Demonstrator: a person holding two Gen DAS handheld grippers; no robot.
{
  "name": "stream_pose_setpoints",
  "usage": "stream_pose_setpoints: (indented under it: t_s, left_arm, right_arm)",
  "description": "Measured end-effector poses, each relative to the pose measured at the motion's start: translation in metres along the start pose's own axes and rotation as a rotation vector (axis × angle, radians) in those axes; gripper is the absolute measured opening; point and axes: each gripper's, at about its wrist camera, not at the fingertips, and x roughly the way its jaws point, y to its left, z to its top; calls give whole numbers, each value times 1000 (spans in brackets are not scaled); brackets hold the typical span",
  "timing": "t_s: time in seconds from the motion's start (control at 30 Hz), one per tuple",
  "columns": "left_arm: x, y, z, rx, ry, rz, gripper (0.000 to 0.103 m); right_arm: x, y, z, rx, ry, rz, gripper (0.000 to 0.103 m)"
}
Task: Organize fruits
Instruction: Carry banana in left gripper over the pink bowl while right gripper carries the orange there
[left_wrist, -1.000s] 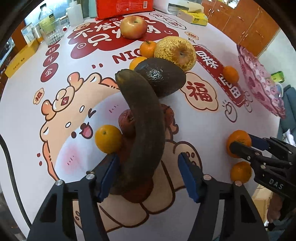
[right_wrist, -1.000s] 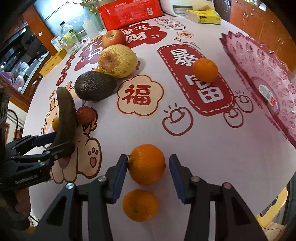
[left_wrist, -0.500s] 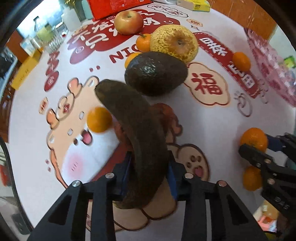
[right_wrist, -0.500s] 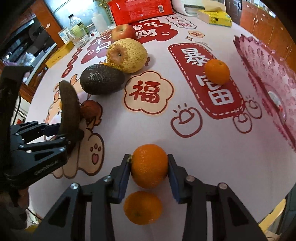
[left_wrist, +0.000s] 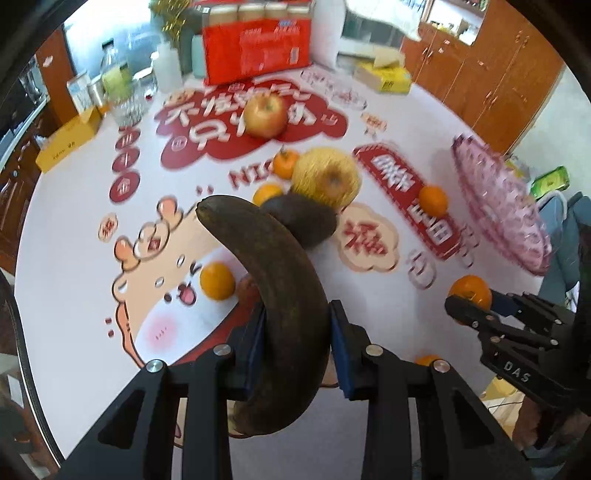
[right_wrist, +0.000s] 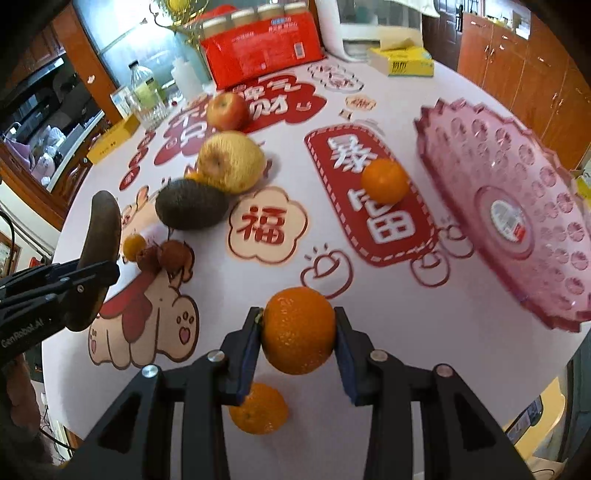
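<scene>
Left hand-held gripper (left_wrist: 297, 347) clenched on blackened banana (left_wrist: 273, 295), lifted off bench (right_wrist: 369, 295); right hand-held gripper (right_wrist: 297, 343) grasping orange (right_wrist: 298, 330) above bench, pink tray (right_wrist: 517, 206) nearby

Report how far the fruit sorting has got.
Done: nothing; the pink scalloped glass plate holds no fruit. In hand: the left gripper clamps the blackened banana, the right gripper an orange mandarin. Left: the red apple, yellow pear, dark avocado, other mandarins.
</scene>
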Motion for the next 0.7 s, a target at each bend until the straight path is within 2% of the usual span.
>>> stream_pose_setpoints:
  t_s: [0.17, 0.4, 0.53, 0.7]
  left_arm:
    - [-26, -27, 18, 45, -76, -23, 31]
    - [-54, -114, 49, 206, -181, -69, 31]
    - [-53, -169, 68, 282, -215, -114, 31]
    - [-29, -237, 96, 335, -211, -140, 31]
  right_arm:
    - [-28, -14, 12, 15, -65, -5, 38]
    - [-70, -62, 27, 69, -155, -46, 38]
    - [-87, -105, 34, 115, -183, -87, 38]
    - [-96, -158, 42, 154, -187, -136, 38]
